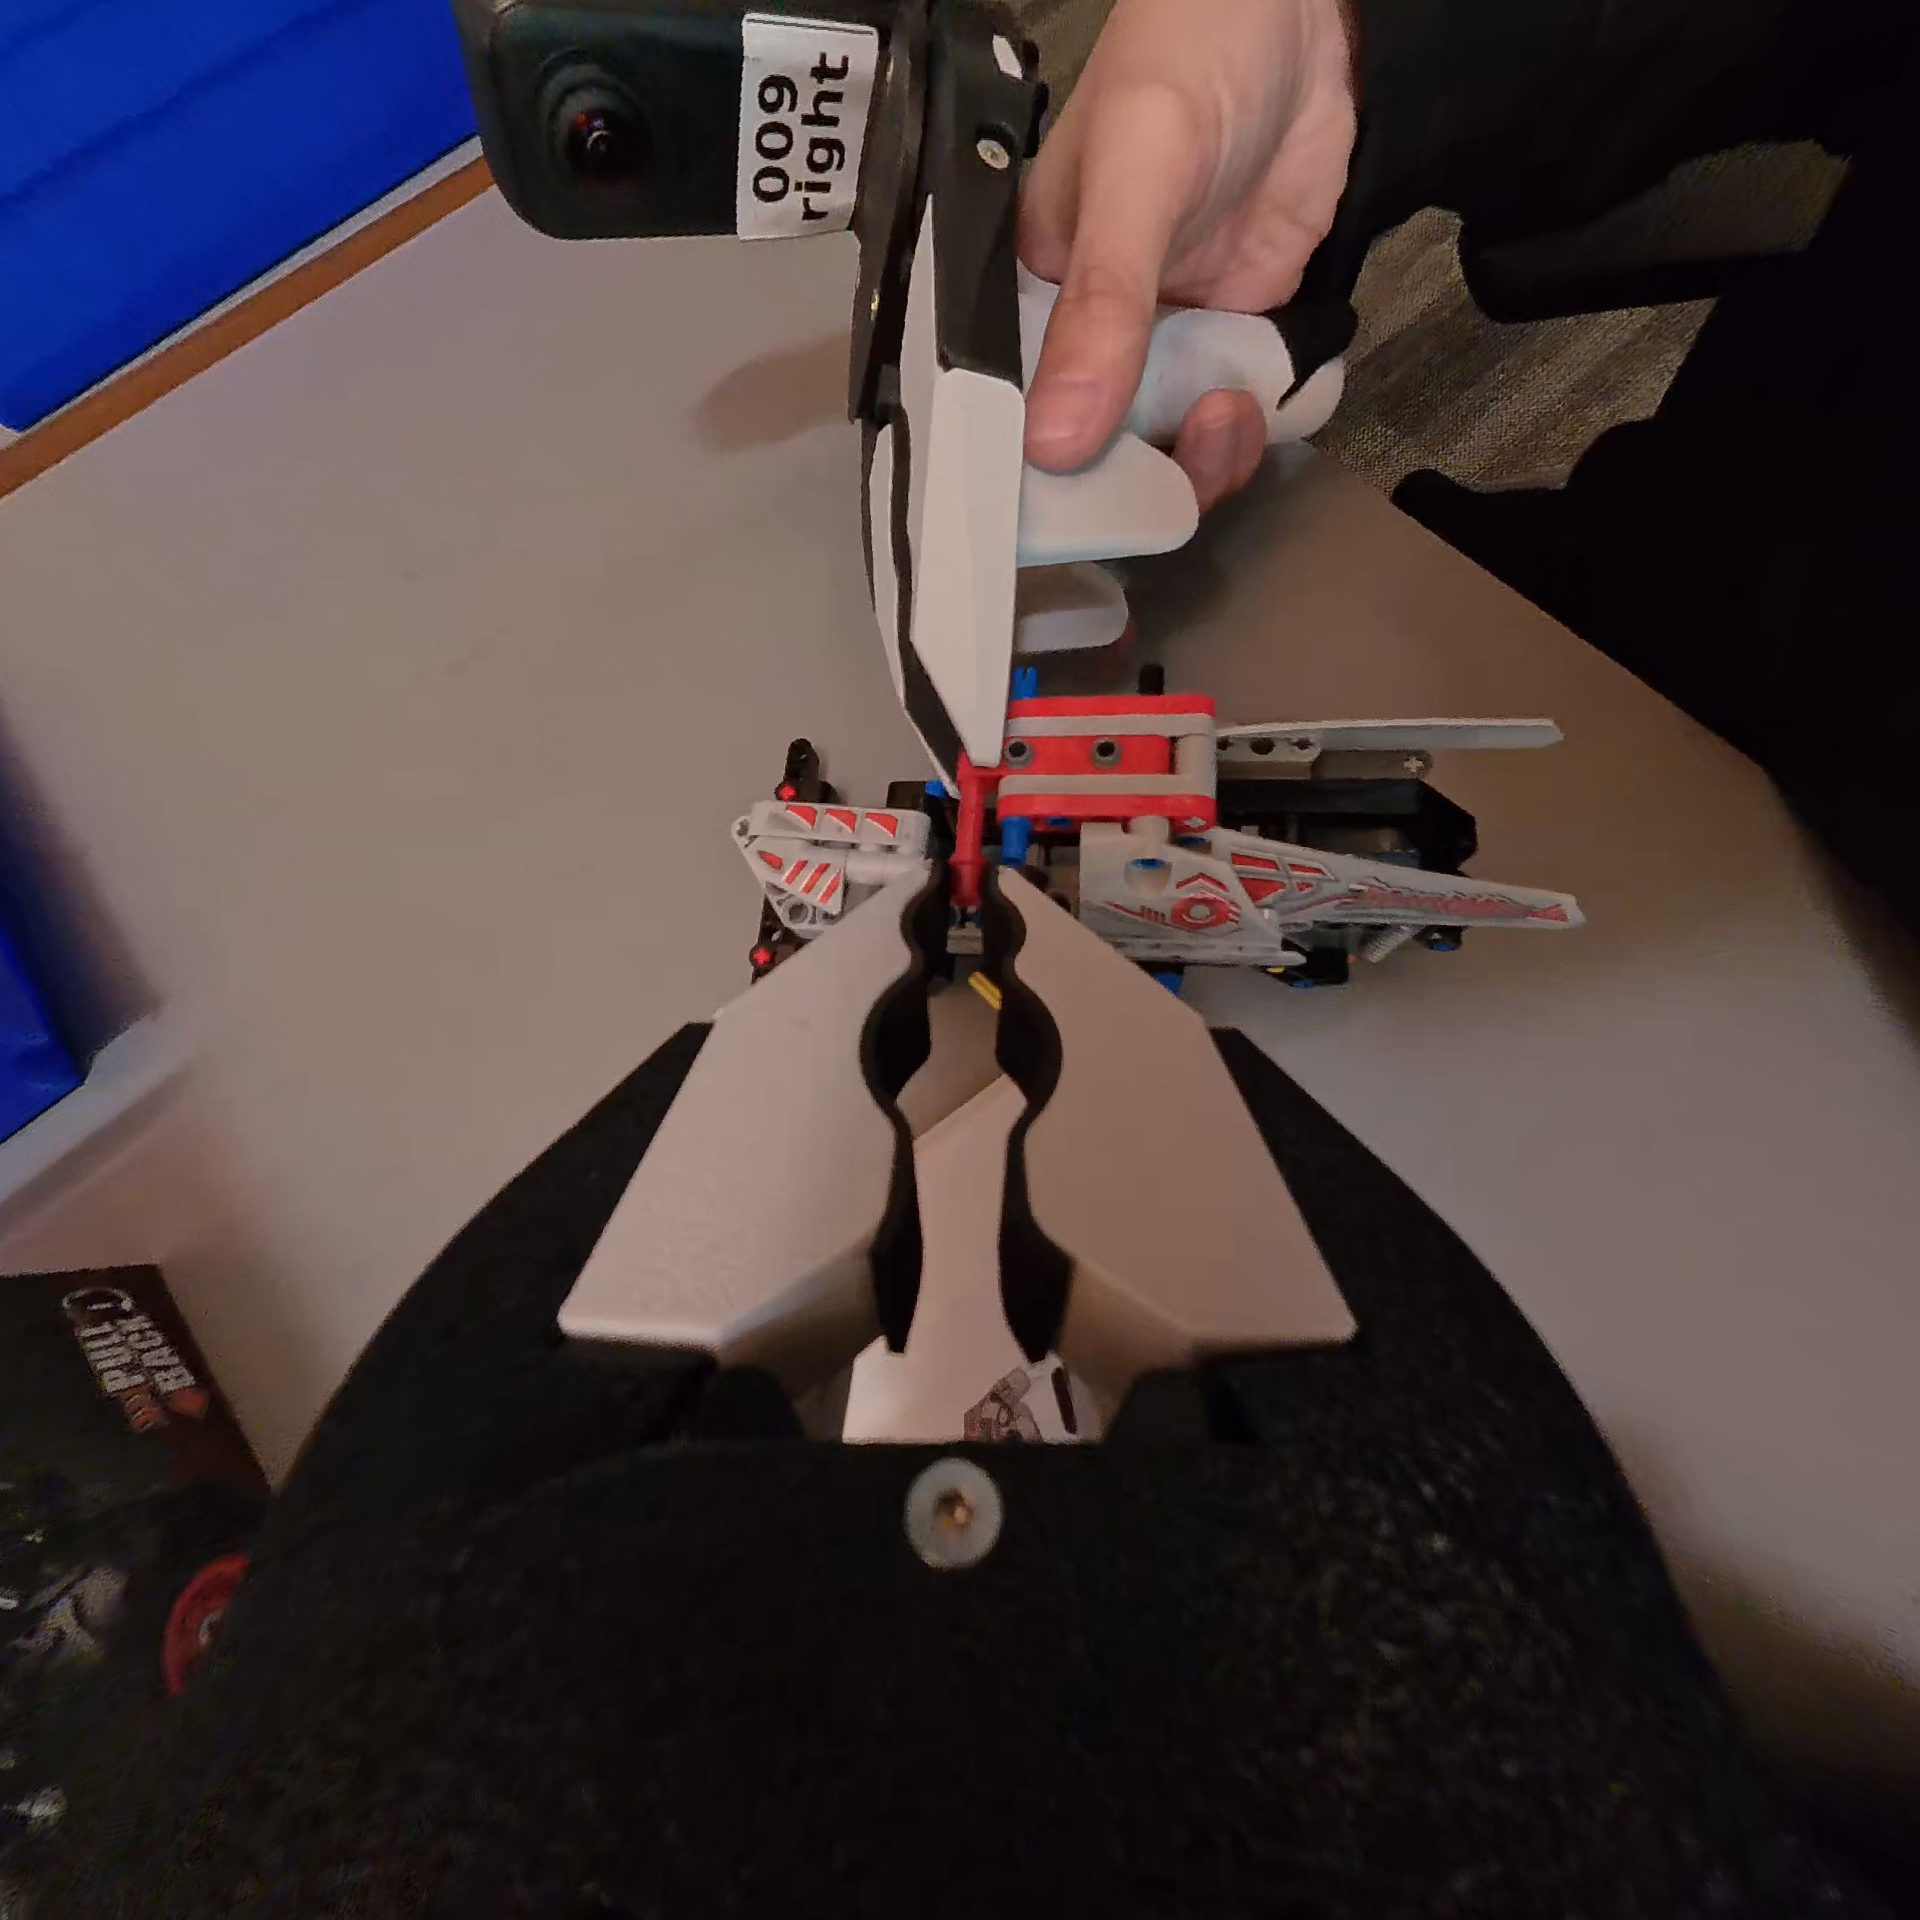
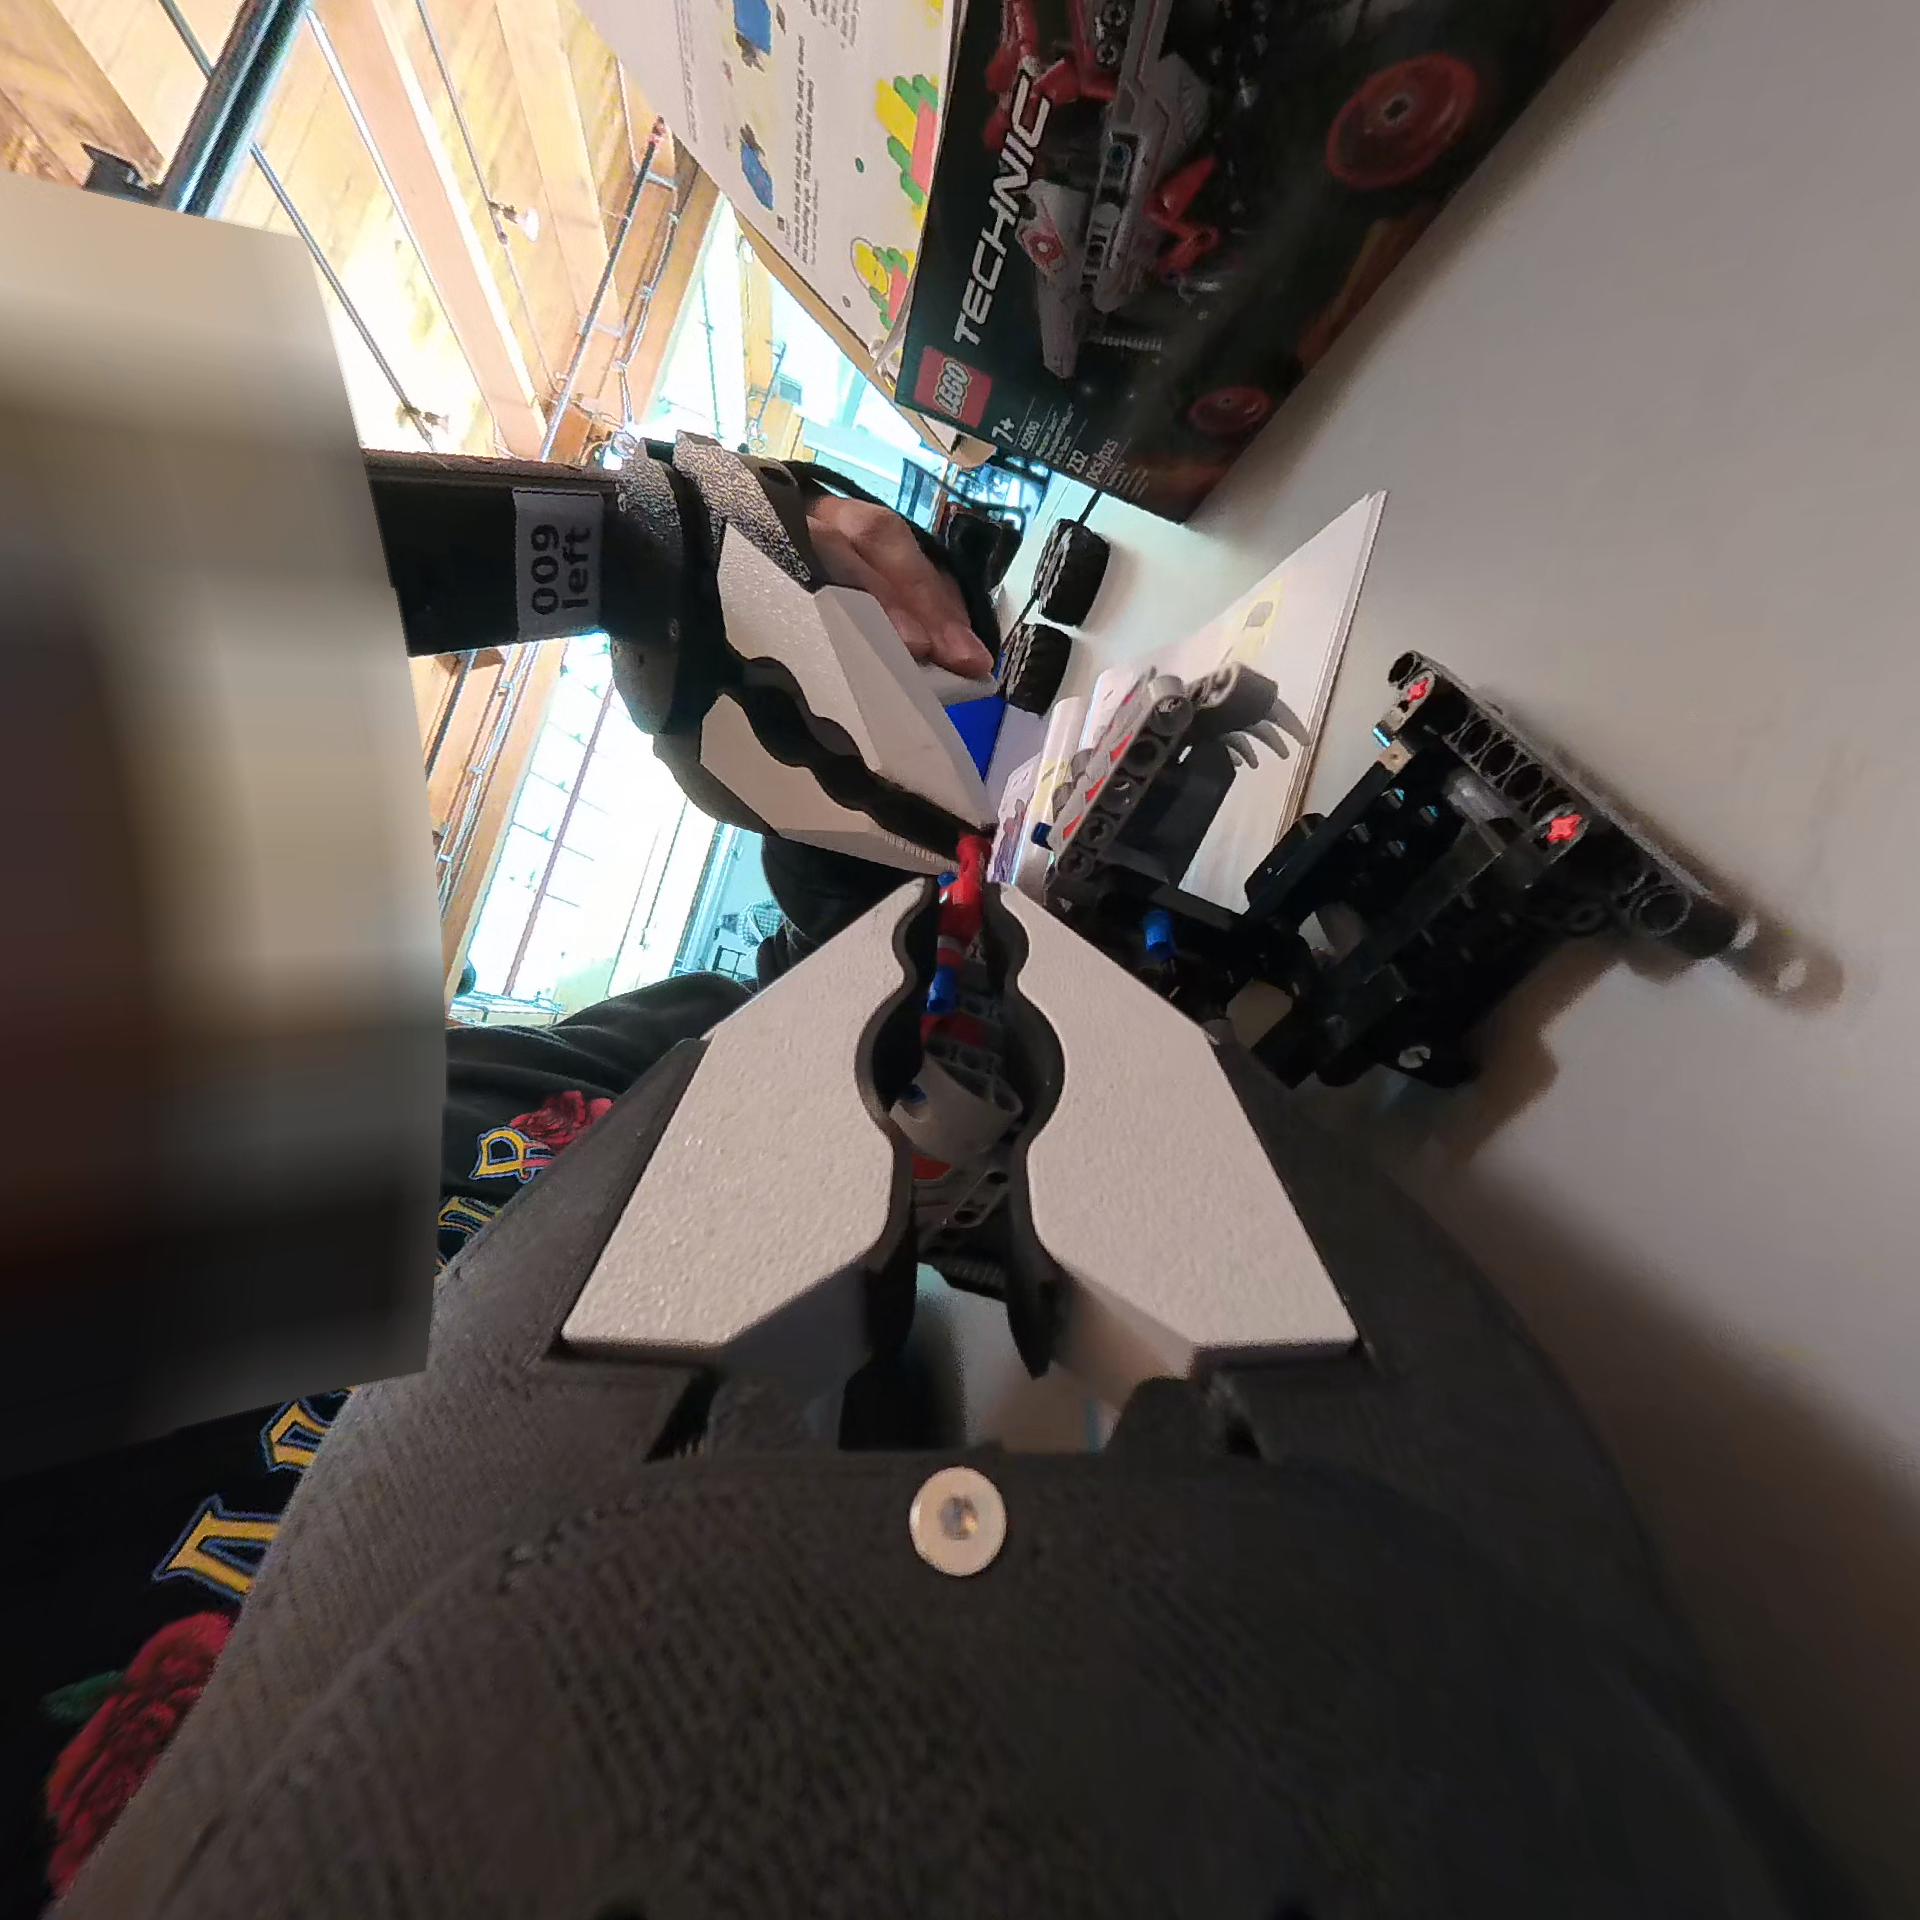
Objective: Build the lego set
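Observation:
The part-built lego car (image 1: 1247, 894) lies on the pale table (image 1: 468, 675); it has a black frame, a red block and grey panels with red stickers. A thin red piece (image 1: 968, 831) stands upright at its middle. My left gripper (image 1: 968, 888) reaches in low and is shut on the lower end of the red piece. My right gripper (image 1: 975, 750) comes down from above, with its tips on the top of the same piece. In the right wrist view my right gripper (image 2: 966, 902) is closed round the red piece (image 2: 971, 857), the left gripper (image 2: 940, 826) meets it from the left, and the black frame (image 2: 1455, 862) lies to the right.
The set's dark box (image 2: 1143, 208) lies at the far edge and shows at lower left in the left wrist view (image 1: 104, 1455). An open instruction booklet (image 2: 1278, 675) and three black tyres (image 2: 1070, 571) lie behind the car. A hand (image 1: 1164, 208) holds the right gripper. Less than 4 cm separates the two grippers' tips.

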A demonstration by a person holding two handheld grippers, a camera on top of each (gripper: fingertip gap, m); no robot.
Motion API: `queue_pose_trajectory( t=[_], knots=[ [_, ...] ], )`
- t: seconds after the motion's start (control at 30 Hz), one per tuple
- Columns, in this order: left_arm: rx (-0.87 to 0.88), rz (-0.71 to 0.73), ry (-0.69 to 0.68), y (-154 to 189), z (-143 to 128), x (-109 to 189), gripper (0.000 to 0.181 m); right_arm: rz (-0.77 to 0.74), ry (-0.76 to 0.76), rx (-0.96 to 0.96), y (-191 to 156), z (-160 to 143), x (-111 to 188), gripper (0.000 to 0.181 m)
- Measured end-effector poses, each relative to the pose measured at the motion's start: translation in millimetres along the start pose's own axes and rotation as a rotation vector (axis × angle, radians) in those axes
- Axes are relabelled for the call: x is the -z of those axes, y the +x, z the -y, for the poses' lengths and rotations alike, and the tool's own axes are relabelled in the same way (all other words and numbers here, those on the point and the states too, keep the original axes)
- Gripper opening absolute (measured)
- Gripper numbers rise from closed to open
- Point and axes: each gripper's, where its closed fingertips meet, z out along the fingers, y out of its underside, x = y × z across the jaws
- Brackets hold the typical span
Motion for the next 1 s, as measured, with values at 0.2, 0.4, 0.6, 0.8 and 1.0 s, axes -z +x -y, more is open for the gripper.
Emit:
queue_pose_trajectory(
  t=[0.2, 0.4, 0.6, 0.8, 1.0],
  knots=[
    [-0.01, 0.005, -0.005, 1, 1, -1, 0.003, -0.035, -0.009, 0.003, 0, -3, 4, 0.011],
    [-0.021, -0.001, -0.002, 4, 3, -3, 0.003, -0.04, 0.005, -0.021, -2, -6, 5, 0.008],
    [-0.023, -0.002, -0.001, 5, 4, -5, 0.003, -0.085, 0.062, -0.059, -2, -7, 8, 0.009],
    [-0.031, 0.002, 0.001, 6, 6, -5, 0.003, -0.06, 0.161, -0.148, -6, -10, 5, 0.015],
    [-0.047, 0.004, 0.007, 7, 7, -6, 0.003, -0.072, 0.206, -0.208, -4, -14, 2, 0.01]
  ],
)
